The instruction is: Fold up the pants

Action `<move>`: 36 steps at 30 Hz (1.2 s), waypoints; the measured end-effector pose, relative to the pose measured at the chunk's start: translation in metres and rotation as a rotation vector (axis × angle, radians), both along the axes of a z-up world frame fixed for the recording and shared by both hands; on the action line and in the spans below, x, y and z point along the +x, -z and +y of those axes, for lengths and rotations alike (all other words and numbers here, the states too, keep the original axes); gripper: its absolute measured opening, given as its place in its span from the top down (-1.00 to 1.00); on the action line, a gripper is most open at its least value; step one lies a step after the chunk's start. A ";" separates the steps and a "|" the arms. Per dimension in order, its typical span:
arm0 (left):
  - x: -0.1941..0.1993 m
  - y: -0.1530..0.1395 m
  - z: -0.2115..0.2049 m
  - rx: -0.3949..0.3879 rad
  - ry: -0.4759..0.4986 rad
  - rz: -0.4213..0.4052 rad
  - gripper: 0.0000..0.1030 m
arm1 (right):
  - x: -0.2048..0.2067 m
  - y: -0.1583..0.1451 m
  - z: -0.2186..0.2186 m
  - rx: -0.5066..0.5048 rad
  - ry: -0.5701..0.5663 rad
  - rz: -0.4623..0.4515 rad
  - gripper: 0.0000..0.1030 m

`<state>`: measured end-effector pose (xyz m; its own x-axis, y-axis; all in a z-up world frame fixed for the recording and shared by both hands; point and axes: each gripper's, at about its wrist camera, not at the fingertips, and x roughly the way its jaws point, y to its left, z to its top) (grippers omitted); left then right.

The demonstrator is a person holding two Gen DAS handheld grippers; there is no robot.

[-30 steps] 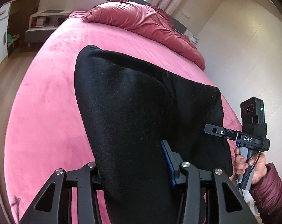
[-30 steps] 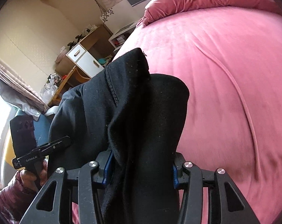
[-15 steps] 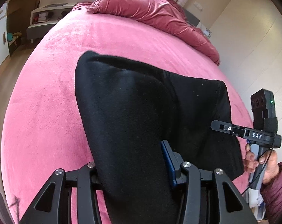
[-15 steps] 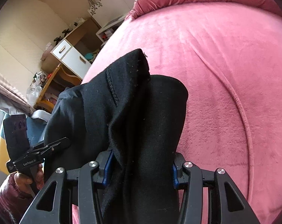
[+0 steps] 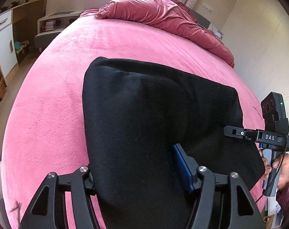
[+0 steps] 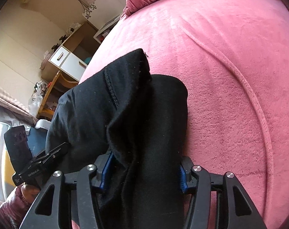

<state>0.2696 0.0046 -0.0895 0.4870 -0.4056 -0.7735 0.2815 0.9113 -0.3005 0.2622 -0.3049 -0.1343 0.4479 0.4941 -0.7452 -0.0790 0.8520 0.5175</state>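
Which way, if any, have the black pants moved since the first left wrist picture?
Yes. The black pants have come down onto the pink bed cover, their far edge now further from the bunched duvet.

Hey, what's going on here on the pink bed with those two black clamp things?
A person is folding black pants on a bed with a pink blanket, holding a gripper in each hand. The left gripper and the right gripper each have a bunch of the fabric between their blue pads, and both sets of jaws have just been opening. In the left view a gap shows beside one pad, so the fold looks about to be let go.
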 end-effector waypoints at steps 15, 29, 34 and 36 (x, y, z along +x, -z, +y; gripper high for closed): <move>-0.025 -0.021 -0.002 0.073 -0.082 -0.040 -0.31 | -0.015 -0.040 0.005 -0.222 0.051 -0.051 -0.40; -0.082 -0.029 0.001 0.200 -0.185 -0.100 -0.31 | -0.070 -0.066 0.062 -0.568 -0.031 -0.149 -0.43; -0.084 -0.023 0.004 0.192 -0.189 -0.087 -0.31 | -0.074 -0.051 0.051 -0.575 0.039 -0.095 -0.43; -0.091 -0.033 0.007 0.153 -0.196 -0.099 -0.31 | -0.081 -0.057 0.046 -0.544 0.070 -0.102 -0.43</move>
<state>0.1782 0.0114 -0.0564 0.6211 -0.1783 -0.7631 0.1167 0.9840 -0.1349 0.1814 -0.2586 -0.0769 0.5492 0.0169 -0.8356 -0.0397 0.9992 -0.0059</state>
